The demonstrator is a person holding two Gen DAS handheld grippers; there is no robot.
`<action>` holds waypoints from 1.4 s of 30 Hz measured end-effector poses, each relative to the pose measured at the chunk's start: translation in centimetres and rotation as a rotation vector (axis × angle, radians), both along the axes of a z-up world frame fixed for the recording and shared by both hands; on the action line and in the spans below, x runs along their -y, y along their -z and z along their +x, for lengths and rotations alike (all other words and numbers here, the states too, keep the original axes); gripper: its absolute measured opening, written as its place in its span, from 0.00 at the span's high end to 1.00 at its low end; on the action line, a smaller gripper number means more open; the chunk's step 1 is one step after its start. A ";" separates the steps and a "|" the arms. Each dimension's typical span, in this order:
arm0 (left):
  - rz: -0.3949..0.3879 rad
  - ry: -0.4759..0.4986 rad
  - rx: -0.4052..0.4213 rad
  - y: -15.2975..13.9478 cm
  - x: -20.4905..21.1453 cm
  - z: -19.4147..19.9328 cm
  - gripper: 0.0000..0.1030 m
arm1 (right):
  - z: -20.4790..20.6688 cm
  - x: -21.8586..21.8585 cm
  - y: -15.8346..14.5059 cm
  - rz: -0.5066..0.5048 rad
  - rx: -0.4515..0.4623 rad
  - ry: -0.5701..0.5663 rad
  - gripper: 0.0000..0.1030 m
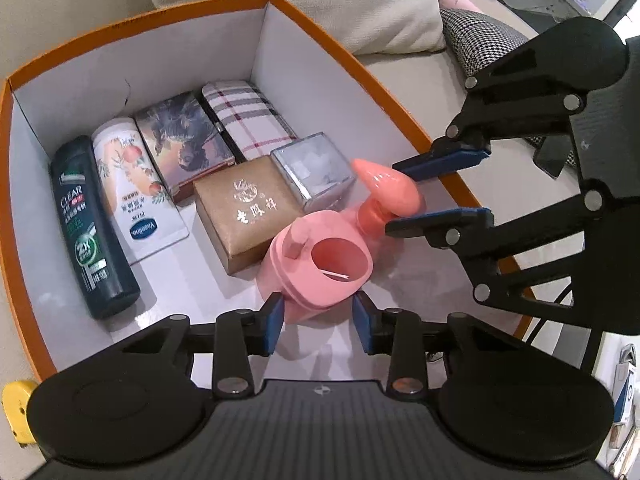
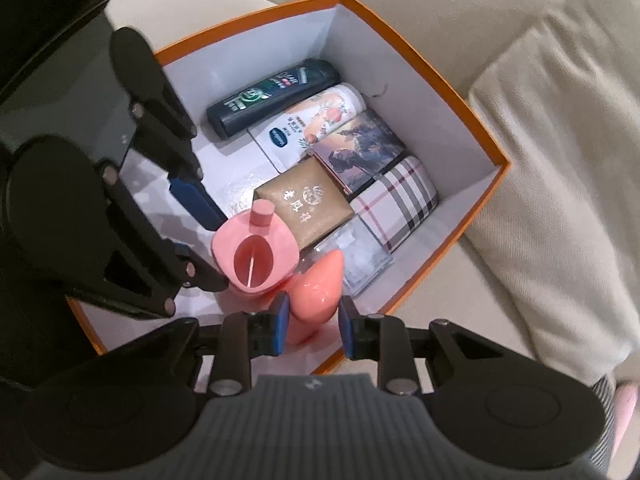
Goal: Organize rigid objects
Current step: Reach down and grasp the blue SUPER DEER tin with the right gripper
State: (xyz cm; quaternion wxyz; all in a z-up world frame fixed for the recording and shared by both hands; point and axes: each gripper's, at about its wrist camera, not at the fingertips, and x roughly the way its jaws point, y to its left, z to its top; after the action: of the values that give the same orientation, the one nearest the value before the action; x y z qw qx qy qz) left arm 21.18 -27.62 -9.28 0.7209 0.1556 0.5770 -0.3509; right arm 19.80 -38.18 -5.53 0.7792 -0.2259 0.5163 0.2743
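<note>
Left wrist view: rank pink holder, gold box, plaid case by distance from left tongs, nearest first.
1. pink holder, between the left tongs.
2. gold box, just beyond it, centre.
3. plaid case, far end by the back wall.

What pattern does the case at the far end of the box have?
Plaid case: white with dark and red stripes; left wrist view.

Two black hand-held grippers with blue finger pads point steeply down, close together at roughly a right angle. The left gripper (image 1: 319,322) has its pads against either side of a pink bottle (image 1: 320,268). The right gripper (image 2: 313,326) is narrowly closed around the bottle's peach-coloured cap (image 2: 316,292).
</note>
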 end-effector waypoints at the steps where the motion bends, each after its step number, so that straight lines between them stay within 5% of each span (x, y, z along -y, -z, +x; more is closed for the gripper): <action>1: 0.001 0.000 0.004 0.1 0.0 -0.1 0.59 | 0.0 0.0 0.0 0.002 -0.005 0.006 0.74; 8: 0.002 -0.012 0.038 -1.3 -1.0 -0.6 0.47 | -0.2 0.2 -0.9 0.027 -0.006 0.077 0.67; 17: -0.159 -0.067 0.142 -9.3 -6.6 -3.1 0.46 | -1.5 -0.6 -6.0 0.104 0.090 0.246 0.61; 27: -0.047 -0.333 0.264 -12.4 -18.3 -5.0 0.47 | -4.7 -8.1 -11.6 0.424 0.180 0.410 0.61; 36: 0.006 -0.510 0.249 -8.7 -25.5 -7.0 0.54 | -9.1 -19.6 -7.4 0.472 0.064 0.641 0.62; 42: 0.035 -0.579 0.300 -6.1 -27.0 -7.3 0.55 | -9.6 -22.5 -1.6 0.458 -0.027 0.906 0.62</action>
State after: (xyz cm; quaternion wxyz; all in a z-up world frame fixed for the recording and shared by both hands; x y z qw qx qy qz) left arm 13.85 -0.63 -3.16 0.8649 0.0473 0.4906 -0.0945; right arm 10.24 -15.71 -3.95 0.8427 0.2009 0.4992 0.0179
